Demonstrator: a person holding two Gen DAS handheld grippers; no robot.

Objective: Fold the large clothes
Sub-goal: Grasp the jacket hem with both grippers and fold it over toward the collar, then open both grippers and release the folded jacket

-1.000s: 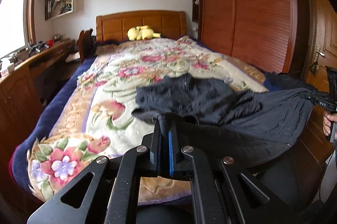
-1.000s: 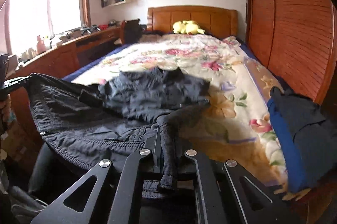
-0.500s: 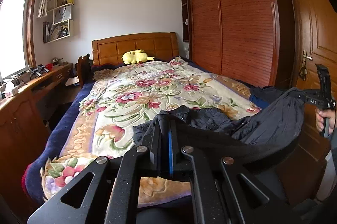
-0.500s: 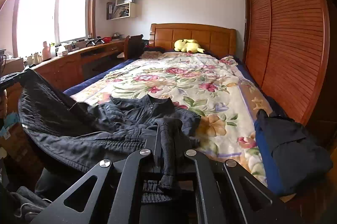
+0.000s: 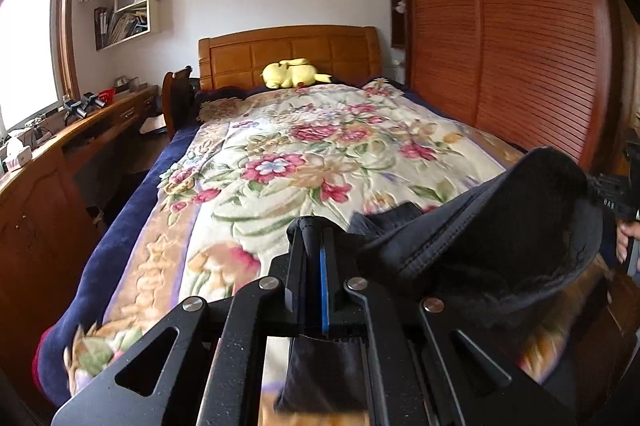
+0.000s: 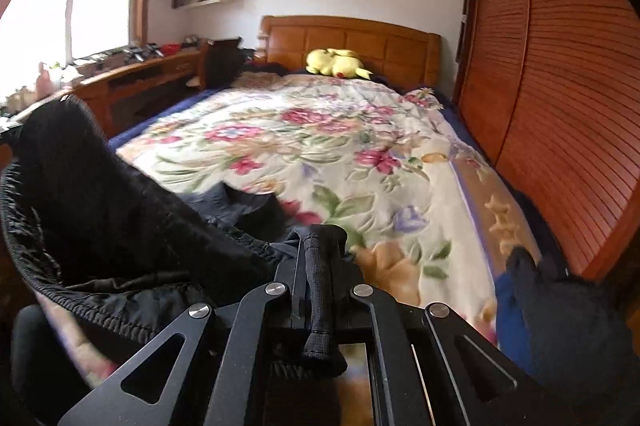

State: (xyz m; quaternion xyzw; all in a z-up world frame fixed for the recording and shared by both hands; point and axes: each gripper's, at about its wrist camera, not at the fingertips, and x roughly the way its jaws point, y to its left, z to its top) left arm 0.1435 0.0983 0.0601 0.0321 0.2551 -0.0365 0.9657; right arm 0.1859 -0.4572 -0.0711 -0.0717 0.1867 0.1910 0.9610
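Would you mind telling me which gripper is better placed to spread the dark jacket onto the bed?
Neither alone: the left gripper and right gripper are each shut on the dark jacket, which hangs between them at the floral bed's foot.

Floral-blanketed bed (image 5: 280, 154) bears a yellow plush (image 5: 294, 74) by the headboard, dark jacket (image 6: 240, 202) at its foot

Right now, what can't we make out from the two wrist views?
- Black jacket: overall shape and how far folded; bunched, partly cut off by both frames' lower edges.
- Left hand-held gripper and right hand-held gripper: pads hidden by clamped cloth.
- Near end of the floral blanket: motion-blurred, partly behind the jacket.
- Dark garment with blue, right wrist view: blurred, type unclear.
- Desk items: too small.
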